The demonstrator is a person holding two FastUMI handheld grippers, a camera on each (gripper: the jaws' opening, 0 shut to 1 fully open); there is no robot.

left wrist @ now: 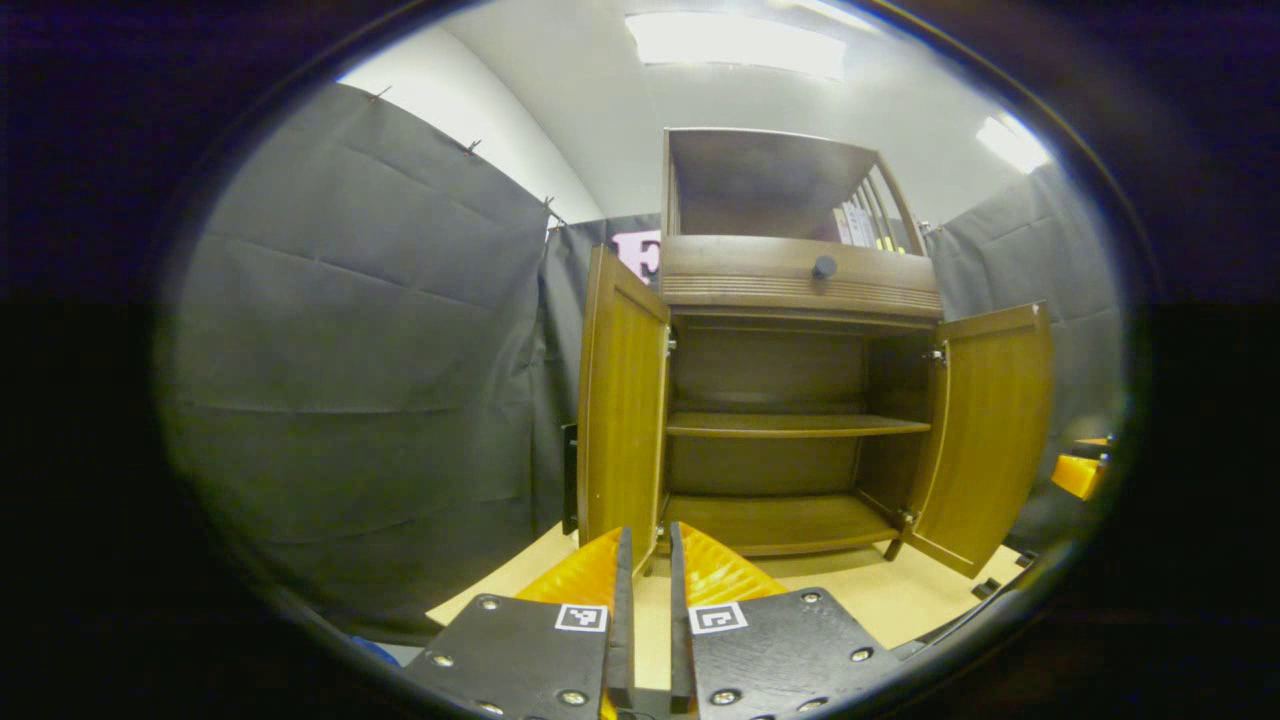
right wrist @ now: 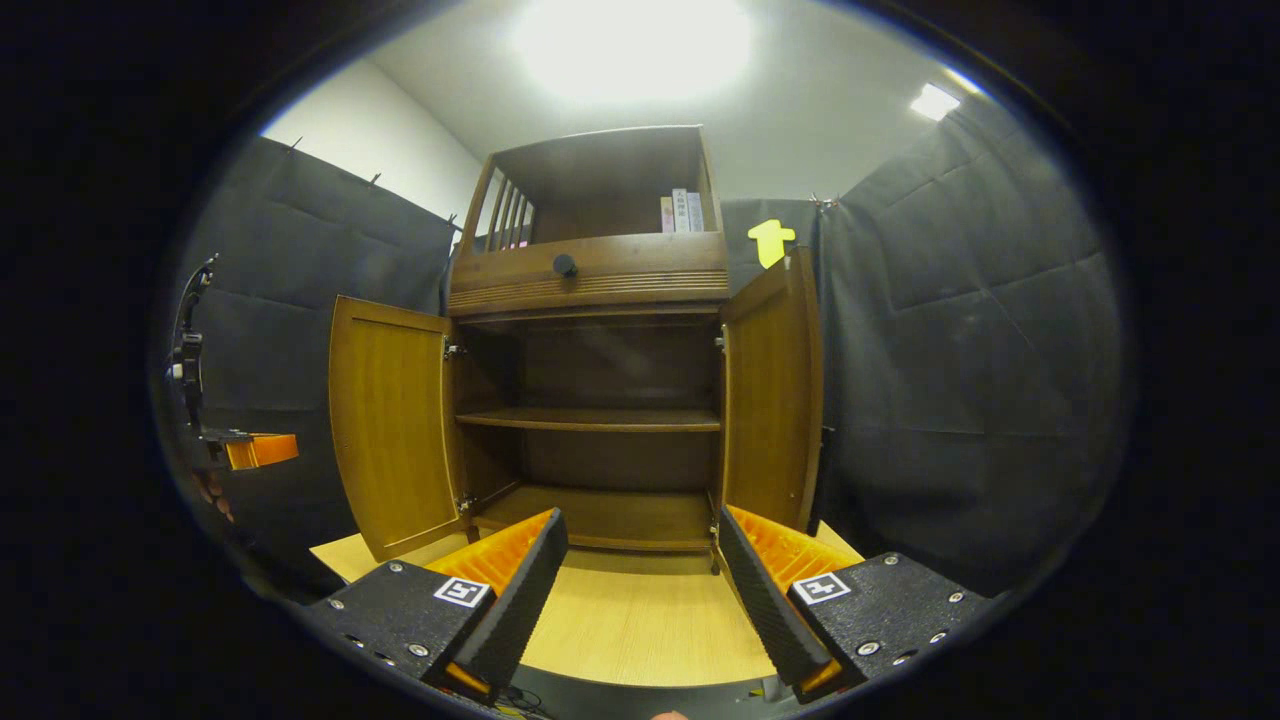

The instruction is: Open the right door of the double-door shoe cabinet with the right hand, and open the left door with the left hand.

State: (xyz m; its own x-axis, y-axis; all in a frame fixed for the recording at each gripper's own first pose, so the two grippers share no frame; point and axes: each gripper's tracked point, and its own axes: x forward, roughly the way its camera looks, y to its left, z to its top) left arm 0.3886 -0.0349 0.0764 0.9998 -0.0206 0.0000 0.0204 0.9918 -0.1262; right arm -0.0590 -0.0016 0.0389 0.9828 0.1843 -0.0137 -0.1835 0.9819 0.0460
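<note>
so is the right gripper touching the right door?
Apart. The right gripper view shows the right gripper open, with floor visible between it and the right door.

A recording booth staged as a household corner: dark cloth walls pinned at the top edge hang on both sides of a wooden shoe cabinet, which stands on a pale wooden bench. Above the cloth, a plain white wall and a ceiling with bright panel lights mark an indoor studio or lab room.
</note>
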